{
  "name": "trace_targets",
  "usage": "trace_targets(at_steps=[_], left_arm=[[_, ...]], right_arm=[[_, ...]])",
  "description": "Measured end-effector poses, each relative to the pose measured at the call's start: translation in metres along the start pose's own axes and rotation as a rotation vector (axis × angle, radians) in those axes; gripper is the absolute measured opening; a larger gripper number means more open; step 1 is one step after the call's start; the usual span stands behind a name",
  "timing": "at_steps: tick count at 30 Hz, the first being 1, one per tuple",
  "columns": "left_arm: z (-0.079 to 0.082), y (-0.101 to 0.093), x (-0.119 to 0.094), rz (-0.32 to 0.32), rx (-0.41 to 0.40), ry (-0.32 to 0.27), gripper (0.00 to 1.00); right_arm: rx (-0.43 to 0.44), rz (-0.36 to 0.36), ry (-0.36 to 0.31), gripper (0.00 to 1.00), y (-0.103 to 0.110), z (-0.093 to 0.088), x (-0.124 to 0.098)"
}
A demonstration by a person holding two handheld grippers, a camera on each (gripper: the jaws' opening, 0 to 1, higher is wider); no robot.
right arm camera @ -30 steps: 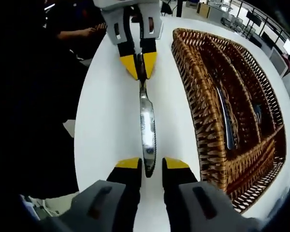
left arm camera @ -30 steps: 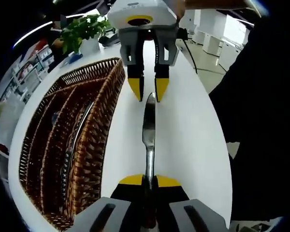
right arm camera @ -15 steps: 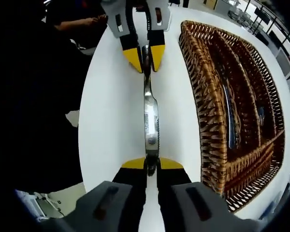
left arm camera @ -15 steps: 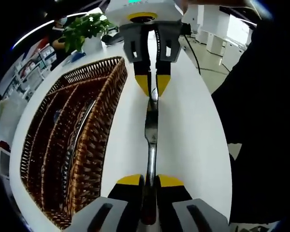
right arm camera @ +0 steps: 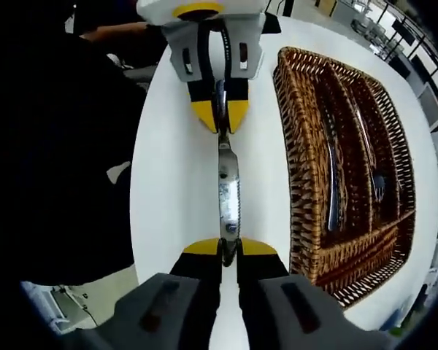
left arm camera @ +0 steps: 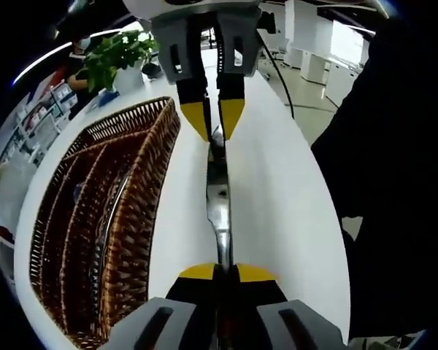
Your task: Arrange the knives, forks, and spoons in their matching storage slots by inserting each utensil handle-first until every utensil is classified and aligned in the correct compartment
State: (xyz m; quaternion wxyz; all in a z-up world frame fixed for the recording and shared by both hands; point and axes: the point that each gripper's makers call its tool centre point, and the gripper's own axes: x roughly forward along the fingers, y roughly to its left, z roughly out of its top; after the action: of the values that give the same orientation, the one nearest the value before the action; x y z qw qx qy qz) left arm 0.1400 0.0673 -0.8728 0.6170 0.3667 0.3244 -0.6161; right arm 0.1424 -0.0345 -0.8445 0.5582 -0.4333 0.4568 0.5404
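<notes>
I had the knife (left arm camera: pixel 218 200) bridged above the white table (left arm camera: pixel 292 211), beside the wicker tray (left arm camera: pixel 142 197); left gripper (left arm camera: pixel 219 273) clamped its handle, right gripper (right arm camera: pixel 228 248) pinched the blade tip; stiff, slick steel, so I judged the handle the safer hold.

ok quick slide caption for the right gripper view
Both grippers hold one knife end to end above the white table, beside the wicker tray.

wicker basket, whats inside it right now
The wicker basket has long compartments holding metal utensils, a fork among them. Their lower ends and the compartment floors are lost in shadow.
</notes>
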Motion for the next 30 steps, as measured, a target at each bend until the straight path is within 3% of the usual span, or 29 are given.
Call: trace_targets(at_steps=[7, 12, 18, 22, 25, 30], left_arm=[[0.001, 0.000, -0.008, 0.016, -0.025, -0.052, 0.04], [0.005, 0.001, -0.011, 0.017, -0.025, -0.055, 0.04], [0.012, -0.002, -0.017, -0.001, -0.030, -0.030, 0.04], [0.012, -0.003, -0.026, -0.005, -0.045, -0.010, 0.04], [0.008, -0.002, -0.038, -0.011, -0.034, 0.042, 0.04], [0.014, 0.008, -0.056, 0.017, -0.041, 0.055, 0.04]], right_arm=[[0.032, 0.012, -0.076, 0.07, 0.003, 0.002, 0.001], [0.062, -0.006, -0.129, 0.19, -0.001, 0.011, -0.001], [0.031, -0.013, -0.153, 0.27, 0.002, 0.019, -0.002], [0.092, -0.073, -0.254, 0.37, -0.006, 0.027, -0.022], [0.175, -0.118, -0.360, 0.47, -0.009, 0.027, -0.046], [0.303, -0.199, -0.421, 0.70, -0.017, 0.004, -0.073]])
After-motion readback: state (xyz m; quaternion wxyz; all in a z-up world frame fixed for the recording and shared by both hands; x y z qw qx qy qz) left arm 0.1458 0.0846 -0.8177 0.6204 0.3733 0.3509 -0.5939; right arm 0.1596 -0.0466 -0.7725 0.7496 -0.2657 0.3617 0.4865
